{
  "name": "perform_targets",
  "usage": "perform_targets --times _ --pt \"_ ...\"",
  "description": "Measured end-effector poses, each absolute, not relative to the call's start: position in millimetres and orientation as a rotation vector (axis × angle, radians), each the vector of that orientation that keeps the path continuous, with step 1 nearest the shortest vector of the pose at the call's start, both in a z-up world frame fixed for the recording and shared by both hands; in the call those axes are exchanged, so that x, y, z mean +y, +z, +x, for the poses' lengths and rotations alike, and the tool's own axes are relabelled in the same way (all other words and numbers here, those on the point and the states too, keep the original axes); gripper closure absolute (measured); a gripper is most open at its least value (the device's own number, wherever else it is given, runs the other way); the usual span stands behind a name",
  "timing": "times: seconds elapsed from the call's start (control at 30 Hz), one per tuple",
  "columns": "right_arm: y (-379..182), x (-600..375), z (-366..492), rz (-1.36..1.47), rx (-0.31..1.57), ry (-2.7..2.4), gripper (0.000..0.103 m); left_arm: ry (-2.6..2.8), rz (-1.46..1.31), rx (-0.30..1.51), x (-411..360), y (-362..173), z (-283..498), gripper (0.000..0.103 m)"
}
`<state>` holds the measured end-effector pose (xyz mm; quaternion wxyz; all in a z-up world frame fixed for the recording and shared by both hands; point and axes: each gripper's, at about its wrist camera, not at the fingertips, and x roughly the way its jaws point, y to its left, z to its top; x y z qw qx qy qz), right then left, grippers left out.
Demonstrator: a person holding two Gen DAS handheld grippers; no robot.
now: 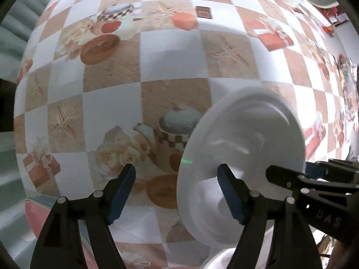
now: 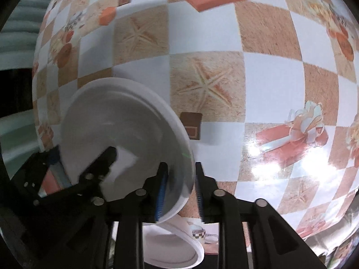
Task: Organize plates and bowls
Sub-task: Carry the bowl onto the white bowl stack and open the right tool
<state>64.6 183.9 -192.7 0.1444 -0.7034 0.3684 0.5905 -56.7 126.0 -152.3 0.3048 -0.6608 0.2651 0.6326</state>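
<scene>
A white plate point(image 2: 125, 132) is held tilted on edge above the checked tablecloth. My right gripper point(image 2: 180, 192) is shut on its rim, one finger on each face. The left wrist view shows the plate's underside point(image 1: 244, 157) with the right gripper point(image 1: 289, 179) on its right rim. My left gripper point(image 1: 177, 192) is open; its right finger point(image 1: 231, 195) lies in front of the plate's underside and its left finger point(image 1: 121, 192) is over bare cloth. A second white plate point(image 2: 172, 248) lies flat below the held one, at the table's near edge.
The tablecloth point(image 1: 170, 51) has printed teapots, gift boxes and starfish squares. A pink-edged object point(image 1: 33, 215) sits at the near left table edge. Clutter shows at the far right point(image 1: 345, 83). Glare marks the cloth on the right point(image 2: 280, 157).
</scene>
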Motion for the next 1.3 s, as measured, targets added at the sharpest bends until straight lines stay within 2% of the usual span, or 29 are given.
perform_targets --times 0.17,0.23,0.27,0.3,0.4,0.8,0.83,0.87,0.93,1.0,1.03,1.07,1.1,1.13,1.17,1.2,1.3 --pt "-191.6 196.5 62.2 -2.018 1.033 1.755 0.045 1.682 -1.739 0.749 140.0 -162.5 -59.2 0.013" --pt "-195.4 189.2 54.1 -2.013 1.075 1.756 0.038 1.686 -1.763 0.745 139.8 -167.1 -65.9 0.002" --pt "-198.7 189.7 54.5 -2.002 1.120 1.753 0.016 1.694 -1.790 0.737 136.3 -171.0 -69.5 0.000" --pt "-205.4 187.1 57.4 -2.023 1.134 1.706 0.000 1.718 -1.791 0.708 137.7 -171.8 -76.2 0.000" --pt "-213.3 189.8 60.3 -2.023 0.992 1.647 0.000 1.709 -1.785 0.728 139.2 -174.8 -78.0 0.000" --pt "-218.2 204.1 67.3 -1.987 0.980 1.639 0.000 1.718 -1.793 0.715 116.6 -162.5 -65.6 0.000" --pt "-212.1 207.5 72.3 -2.002 0.972 1.646 0.000 1.719 -1.802 0.713 116.0 -161.9 -65.7 0.003" --pt "-210.7 211.9 68.7 -2.010 0.966 1.656 0.002 1.720 -1.802 0.709 116.2 -161.3 -67.6 0.005" --pt "-204.1 209.4 71.3 -1.993 0.987 1.694 0.015 1.712 -1.777 0.705 116.5 -155.7 -65.9 0.018" --pt "-199.6 206.5 72.4 -1.997 1.044 1.734 0.041 1.710 -1.744 0.713 116.8 -149.9 -62.4 0.029" --pt "-199.0 205.3 72.5 -1.998 1.079 1.752 0.048 1.689 -1.741 0.700 117.4 -148.1 -60.6 0.038" --pt "-199.6 203.9 72.7 -1.997 1.112 1.757 0.061 1.679 -1.742 0.688 117.3 -147.3 -60.0 0.043" --pt "-200.2 202.1 72.2 -1.995 1.139 1.753 0.065 1.664 -1.744 0.668 117.8 -145.5 -59.2 0.054" --pt "-200.8 200.4 72.1 -1.991 1.164 1.750 0.073 1.646 -1.740 0.648 118.7 -143.5 -58.0 0.070" --pt "-199.6 197.9 69.9 -1.990 1.175 1.755 0.084 1.618 -1.734 0.628 120.1 -141.7 -55.9 0.079" --pt "-198.1 195.2 68.5 -1.995 1.170 1.762 0.089 1.616 -1.726 0.648 121.7 -140.3 -53.5 0.082" --pt "-187.9 188.4 64.6 -1.998 1.100 1.785 0.089 1.628 -1.704 0.665 121.1 -133.8 -52.3 0.081"
